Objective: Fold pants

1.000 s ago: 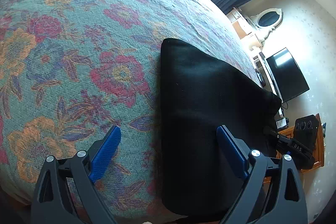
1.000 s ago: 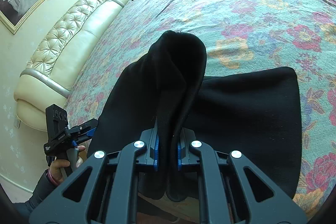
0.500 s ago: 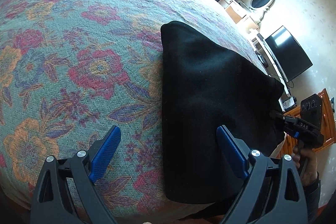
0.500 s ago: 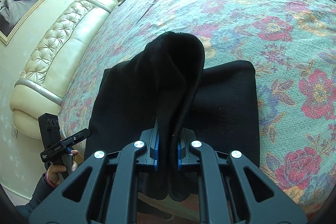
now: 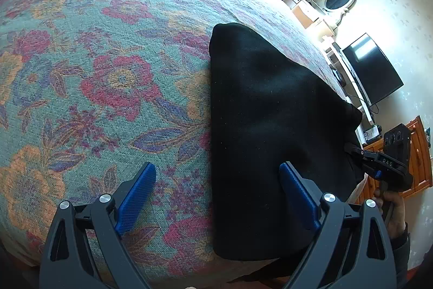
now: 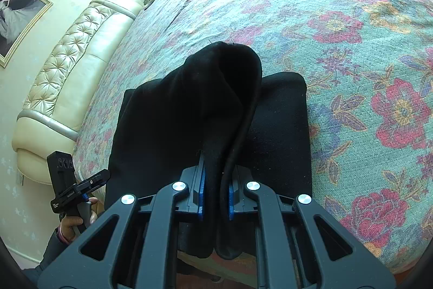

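Black pants (image 5: 270, 113) lie folded on the floral bedspread (image 5: 108, 72), near its front edge. My left gripper (image 5: 217, 180) hovers open over the pants' left border, one blue finger (image 5: 297, 197) above the cloth and the other above the bedspread. My right gripper (image 6: 216, 194) is shut on a raised fold of the pants (image 6: 216, 99), which arches up from the flat layer. In the left wrist view the right gripper (image 5: 360, 153) pinches the pants' right end. The left gripper (image 6: 94, 180) shows at the lower left of the right wrist view.
The bed's front edge runs just below both grippers. A cream tufted headboard (image 6: 67, 67) stands on the left of the right wrist view. A television (image 5: 373, 72) and a wooden dresser (image 5: 419, 153) stand beyond the bed. A hand (image 6: 73, 224) holds the left gripper.
The right gripper has carried the raised fold sideways over the pants, and the flat layer beneath now looks narrower. In the left view the right gripper and its hand have come further into sight.
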The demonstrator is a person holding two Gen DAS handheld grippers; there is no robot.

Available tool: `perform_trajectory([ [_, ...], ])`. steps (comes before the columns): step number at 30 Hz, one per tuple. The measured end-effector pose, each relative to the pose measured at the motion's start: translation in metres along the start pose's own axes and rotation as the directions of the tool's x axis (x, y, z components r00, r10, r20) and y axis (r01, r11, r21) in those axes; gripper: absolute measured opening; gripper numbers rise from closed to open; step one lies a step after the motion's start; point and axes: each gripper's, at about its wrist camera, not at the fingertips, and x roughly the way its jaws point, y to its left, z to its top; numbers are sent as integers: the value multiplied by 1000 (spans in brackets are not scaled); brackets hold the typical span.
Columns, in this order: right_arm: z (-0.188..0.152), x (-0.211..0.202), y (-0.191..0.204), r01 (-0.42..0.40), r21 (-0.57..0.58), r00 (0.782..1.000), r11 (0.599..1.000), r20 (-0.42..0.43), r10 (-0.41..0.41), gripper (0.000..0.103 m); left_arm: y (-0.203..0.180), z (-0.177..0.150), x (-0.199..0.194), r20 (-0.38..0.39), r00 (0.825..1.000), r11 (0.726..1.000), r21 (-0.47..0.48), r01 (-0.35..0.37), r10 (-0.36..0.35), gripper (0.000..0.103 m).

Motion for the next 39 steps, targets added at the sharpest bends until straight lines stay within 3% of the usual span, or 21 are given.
perform_trajectory([
  [19,-3,-6,-34,-3,83,1000,997,10,2,13,-6,-9,6,-23,1000,1000,12,9,-8,91],
  [20,-3,-9,-35,-14,94,1000,995,15,12,18,-5,-9,4,-26,1000,1000,10,11,-10,91],
  [22,-4,-18,-39,-39,130,999,991,31,35,37,-3,-9,1,-31,999,1000,3,19,-19,91],
  [24,-7,-32,-43,-60,160,997,985,60,51,88,1,-10,-2,-34,999,1000,-9,29,-29,91],
  [27,-13,-47,-42,13,128,999,992,50,-19,91,6,-14,-5,-37,998,999,-29,44,-45,91],
  [30,-26,-46,-54,-56,190,998,980,6,56,91,7,-16,-7,-42,998,998,-45,53,-55,91],
  [35,-43,-26,-62,-188,284,980,940,-13,200,91,5,-20,-10,-40,998,998,-38,46,-48,91],
  [39,-46,-15,-54,-163,261,984,952,-31,177,91,7,-22,-15,-40,998,996,-74,45,-48,91],
])
